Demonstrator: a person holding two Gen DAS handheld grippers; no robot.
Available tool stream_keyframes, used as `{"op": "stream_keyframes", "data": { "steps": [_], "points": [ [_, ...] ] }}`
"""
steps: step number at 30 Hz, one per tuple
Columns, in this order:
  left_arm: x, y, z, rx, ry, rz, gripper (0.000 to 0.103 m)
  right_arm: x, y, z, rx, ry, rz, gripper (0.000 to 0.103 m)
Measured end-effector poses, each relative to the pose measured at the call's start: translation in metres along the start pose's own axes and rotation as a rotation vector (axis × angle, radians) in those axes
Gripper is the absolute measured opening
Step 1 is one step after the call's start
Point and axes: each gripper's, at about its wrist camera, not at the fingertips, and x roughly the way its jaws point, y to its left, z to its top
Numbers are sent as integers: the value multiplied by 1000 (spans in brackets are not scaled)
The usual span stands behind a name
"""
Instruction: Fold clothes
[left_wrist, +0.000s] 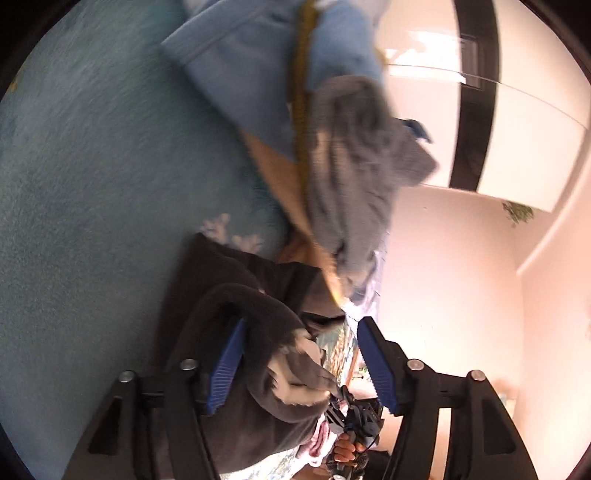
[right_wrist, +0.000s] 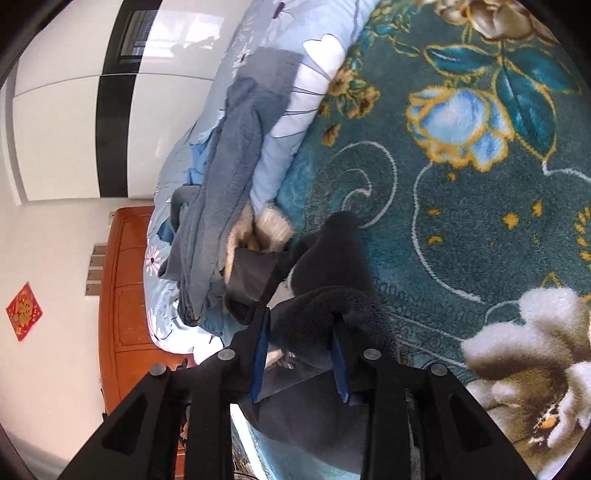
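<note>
Dark fleece garment (right_wrist: 332, 266) between right tool (right_wrist: 301, 325) pads.

You have a dark fleece (right_wrist: 332, 266) bunched on the bed, and a grey-blue garment (right_wrist: 229, 177) crumpled just beyond it

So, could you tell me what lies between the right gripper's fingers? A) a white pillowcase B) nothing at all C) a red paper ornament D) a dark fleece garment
D: in the right wrist view, a fold of the dark fleece garment bulges between the blue fingers of the right gripper, over the teal floral blanket.
</note>
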Motion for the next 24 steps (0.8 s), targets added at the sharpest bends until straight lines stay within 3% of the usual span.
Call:
{"op": "stream_keyframes", "data": {
  "steps": [2,5,8,11,14,24],
  "points": [
    [-10,-17,-5,103,-10,35,70,-10,13,-5,-56,9,20,39],
    [-11,-33,-17,327,-31,243,72,-30,25,-16,-173,-7,-15,41],
    [-3,-34,-29,527,-34,460,72,-40,16,-21,-219,-28,-150,41],
    [19,-19,-36,615,26,577,72,-30,-4,-19,-173,1,-184,41],
    [42,-12,-38,627,66,590,72,-12,-17,-14,-135,17,-177,41],
    [72,1,-7,409,55,465,72,29,-25,11,-79,-3,-118,42]
  ]
}}
